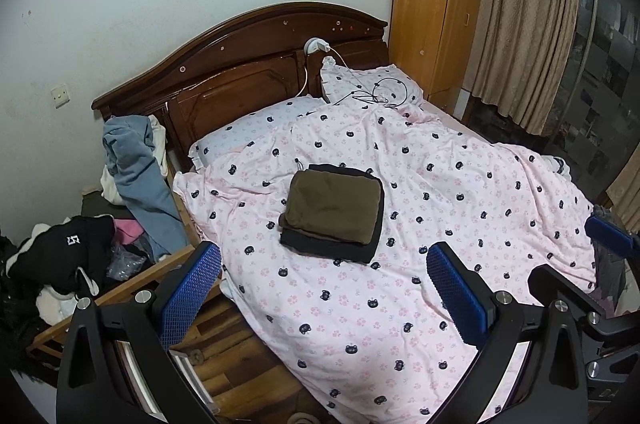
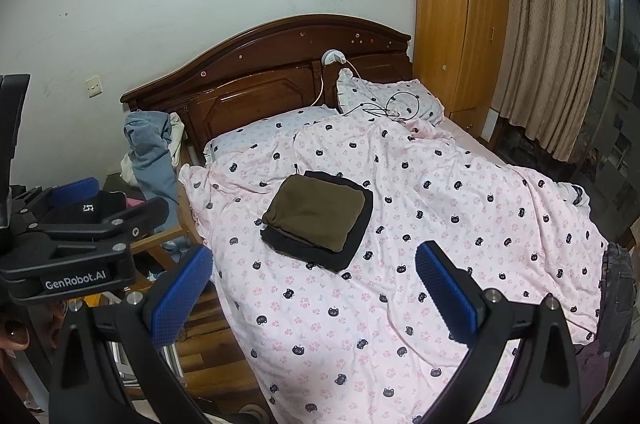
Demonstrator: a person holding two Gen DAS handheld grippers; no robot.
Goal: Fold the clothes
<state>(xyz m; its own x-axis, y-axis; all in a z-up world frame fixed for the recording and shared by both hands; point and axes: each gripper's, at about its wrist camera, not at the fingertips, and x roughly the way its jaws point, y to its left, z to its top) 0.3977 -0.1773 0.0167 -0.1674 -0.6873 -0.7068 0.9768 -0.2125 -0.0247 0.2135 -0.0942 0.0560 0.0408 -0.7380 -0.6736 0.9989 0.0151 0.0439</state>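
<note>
Right now both tools hang empty above the near end of the bed: my left gripper (image 1: 324,288) and right gripper (image 2: 314,288) each have their blue pads spread wide, holding nothing. At frame centre sits a folded olive garment (image 1: 334,205) stacked on a folded black garment (image 1: 366,244), resting on the pink quilt (image 1: 400,304). I judge both soft, light and limp, so I'd pinch a folded edge or slide under the whole stack rather than grab the middle. Their long axis seems to run from lower left toward upper right. Unfolded clothes (image 1: 132,159) are heaped at the left edge.
</note>
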